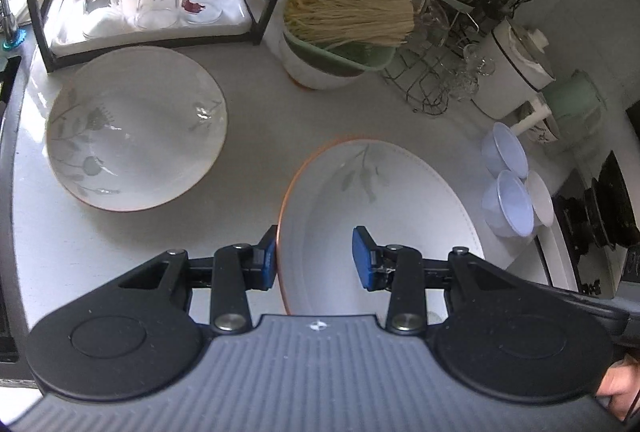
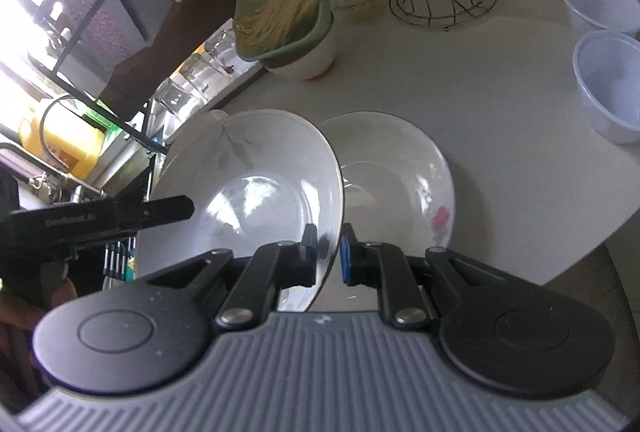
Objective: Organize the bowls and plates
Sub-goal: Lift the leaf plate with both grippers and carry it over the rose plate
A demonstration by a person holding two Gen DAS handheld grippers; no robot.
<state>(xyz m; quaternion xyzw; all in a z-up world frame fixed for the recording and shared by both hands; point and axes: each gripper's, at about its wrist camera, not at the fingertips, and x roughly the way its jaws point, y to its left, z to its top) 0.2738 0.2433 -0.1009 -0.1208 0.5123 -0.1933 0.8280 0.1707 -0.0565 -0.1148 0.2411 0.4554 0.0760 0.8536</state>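
Right tongs (image 2: 329,256) pinch a leaf-print plate's (image 2: 256,168) rim, lifting it for stacking on the plate (image 2: 396,160) beside it, while left tongs (image 1: 314,258) straddle a rim, spread.

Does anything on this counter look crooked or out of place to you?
Two things. The green basket sits tilted on a white bowl, and its dry noodles poke out past the rim. The floral bowl is tipped up on edge, pinched at its rim by the right gripper. Nothing looks spilled or broken.
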